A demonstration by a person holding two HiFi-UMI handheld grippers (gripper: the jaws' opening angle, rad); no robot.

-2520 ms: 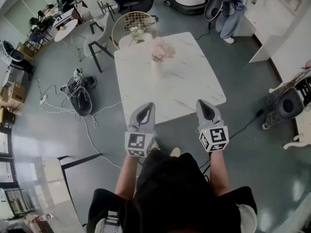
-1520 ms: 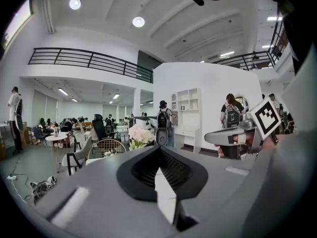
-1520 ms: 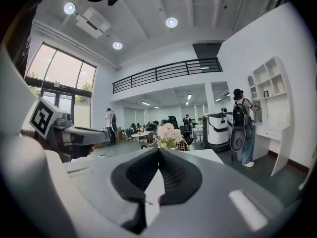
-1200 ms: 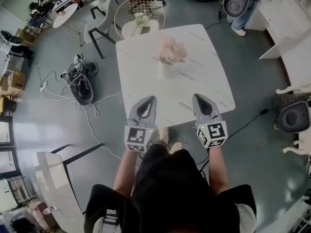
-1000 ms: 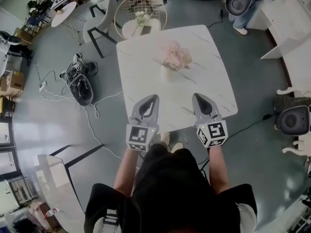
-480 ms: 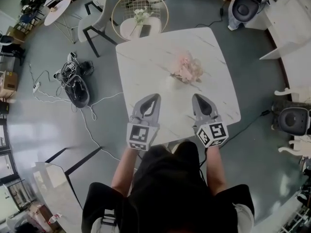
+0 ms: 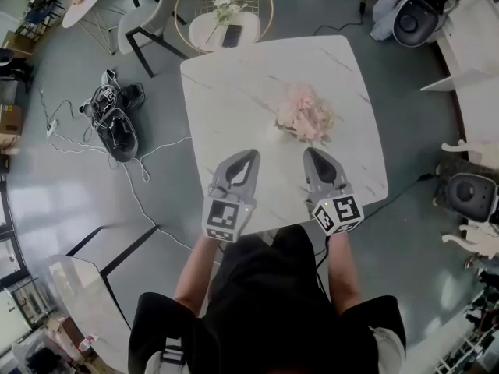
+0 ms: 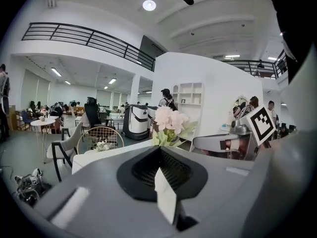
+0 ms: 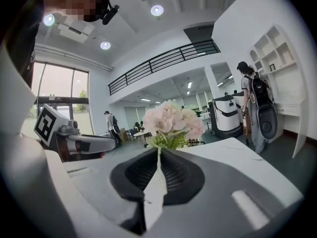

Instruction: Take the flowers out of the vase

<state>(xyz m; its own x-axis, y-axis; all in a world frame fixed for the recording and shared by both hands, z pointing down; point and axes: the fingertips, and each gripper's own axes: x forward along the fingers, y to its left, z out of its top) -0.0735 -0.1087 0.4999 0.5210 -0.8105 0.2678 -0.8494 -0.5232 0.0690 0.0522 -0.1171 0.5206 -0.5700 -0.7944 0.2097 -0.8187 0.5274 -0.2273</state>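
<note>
A bunch of pale pink flowers (image 7: 306,113) stands right of centre on the white marble table (image 7: 234,92); the blooms cover almost all of the vase under them. My left gripper (image 7: 248,157) is shut and empty over the table's near edge, left of the flowers and short of them. My right gripper (image 7: 312,153) is shut and empty too, just in front of the flowers. In the left gripper view the flowers (image 8: 170,120) rise past the closed left gripper (image 8: 159,150). In the right gripper view the flowers (image 9: 172,119) stand straight beyond the closed right gripper (image 9: 158,153).
Behind the table stands a round gold-wire side table (image 7: 222,14) with white flowers on it, and a chair (image 7: 148,29) beside it. Cables and a dark bag (image 7: 117,127) lie on the floor at left. A white cabinet (image 7: 472,61) stands right. A person (image 9: 250,100) stands far off.
Both grippers have come forward from the table's near edge to over its top, and the flowers are now closer to them, nearest the right one. Both stayed shut.
</note>
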